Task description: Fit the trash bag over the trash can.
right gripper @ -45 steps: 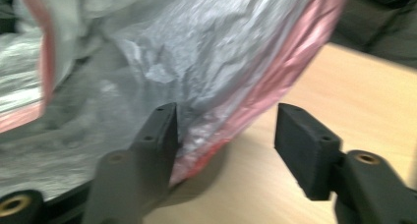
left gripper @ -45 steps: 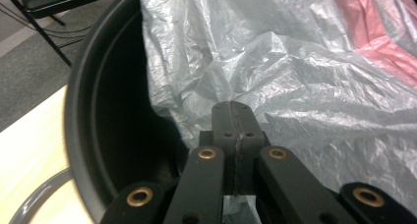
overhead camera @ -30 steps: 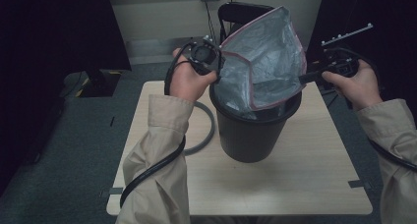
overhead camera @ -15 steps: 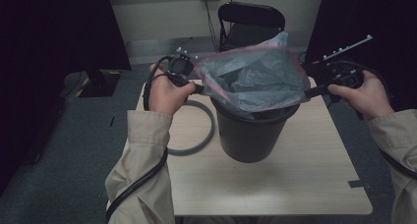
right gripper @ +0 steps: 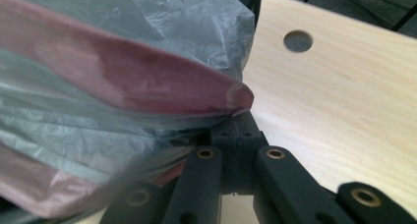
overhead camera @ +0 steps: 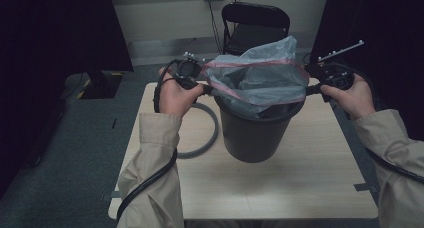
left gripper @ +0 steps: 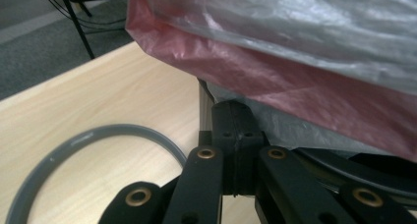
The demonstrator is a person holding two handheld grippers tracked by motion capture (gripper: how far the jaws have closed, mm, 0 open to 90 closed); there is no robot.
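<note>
Both forearms reach forward over the bench (overhead camera: 300, 188), hands raised level on either side of the black bin (overhead camera: 256, 133) that stands on it. The left hand-held gripper (overhead camera: 209, 90) is clenched on the left edge of the grey bin bag (overhead camera: 260, 78) with the red rim. The right hand-held gripper (overhead camera: 311, 90) grasps the bag's right edge, so the bag's mouth is stretched wide just above the bin's rim.

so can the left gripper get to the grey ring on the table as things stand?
Probably not yet: the left gripper is shut on the bag. The grey ring lies just below it with nothing between them.
</note>
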